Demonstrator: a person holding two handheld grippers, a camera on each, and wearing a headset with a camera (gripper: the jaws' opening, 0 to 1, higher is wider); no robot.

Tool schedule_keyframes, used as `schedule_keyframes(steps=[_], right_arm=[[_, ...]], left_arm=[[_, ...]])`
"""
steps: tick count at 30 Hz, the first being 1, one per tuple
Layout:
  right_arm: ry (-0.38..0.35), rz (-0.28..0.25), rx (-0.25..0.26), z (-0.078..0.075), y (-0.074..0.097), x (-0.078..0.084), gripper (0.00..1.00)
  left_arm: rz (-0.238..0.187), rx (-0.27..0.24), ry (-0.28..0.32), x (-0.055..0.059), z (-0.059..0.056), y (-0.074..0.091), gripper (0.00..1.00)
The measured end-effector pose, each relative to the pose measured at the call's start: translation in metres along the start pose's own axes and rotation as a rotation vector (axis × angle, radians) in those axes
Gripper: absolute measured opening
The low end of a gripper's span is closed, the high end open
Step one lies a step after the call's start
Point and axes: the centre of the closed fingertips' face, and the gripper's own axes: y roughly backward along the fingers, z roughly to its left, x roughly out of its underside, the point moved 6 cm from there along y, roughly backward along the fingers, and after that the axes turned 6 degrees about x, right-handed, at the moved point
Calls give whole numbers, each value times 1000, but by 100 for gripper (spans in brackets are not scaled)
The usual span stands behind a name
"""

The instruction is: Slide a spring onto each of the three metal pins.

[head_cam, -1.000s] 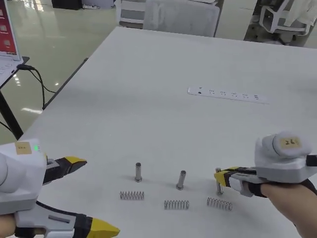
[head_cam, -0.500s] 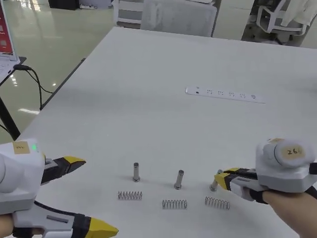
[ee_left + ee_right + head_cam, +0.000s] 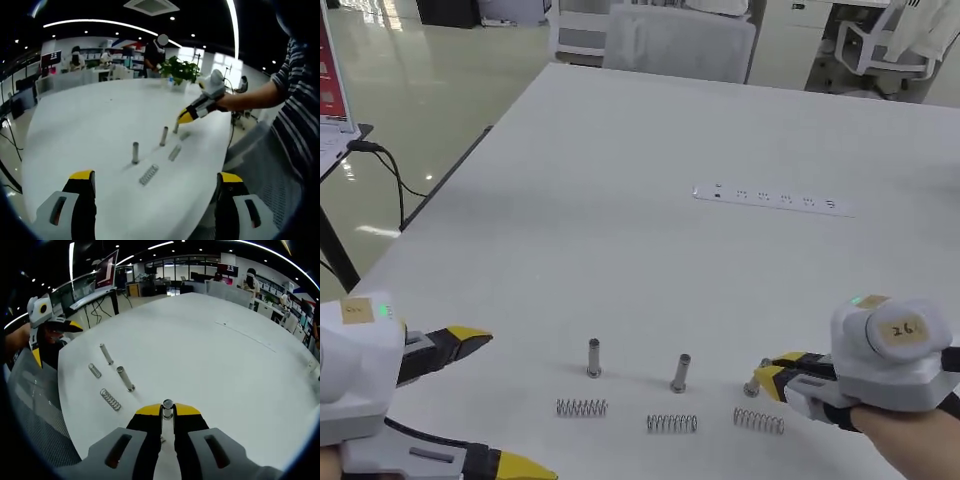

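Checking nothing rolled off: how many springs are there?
3 in a row: left spring, middle spring, right spring beside the pin held by the right gripper. None looks hidden.

Before me the white table (image 3: pixel 620 180) bears a power strip (image 3: pixel 770 198) far off, chairs (image 3: pixel 680 40) behind it, a black cable (image 3: pixel 398 185) dangling leftward
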Motion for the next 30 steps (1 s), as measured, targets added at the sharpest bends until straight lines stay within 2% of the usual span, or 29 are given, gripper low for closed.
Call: schedule_keyframes(steps=[3, 12, 17, 30], right_arm=[[9, 0, -2, 1, 0, 0, 5], [22, -2, 4, 2, 1, 0, 5], [-14, -4, -10, 1, 1, 0, 6], [-36, -56, -8, -4, 13, -8, 16]], left_arm=[[-10, 6, -5, -2, 0, -1, 98], [1, 11, -14, -2, -2, -2, 98], [4, 14, -15, -2, -3, -2, 98], [-7, 13, -14, -3, -1, 0, 98]])
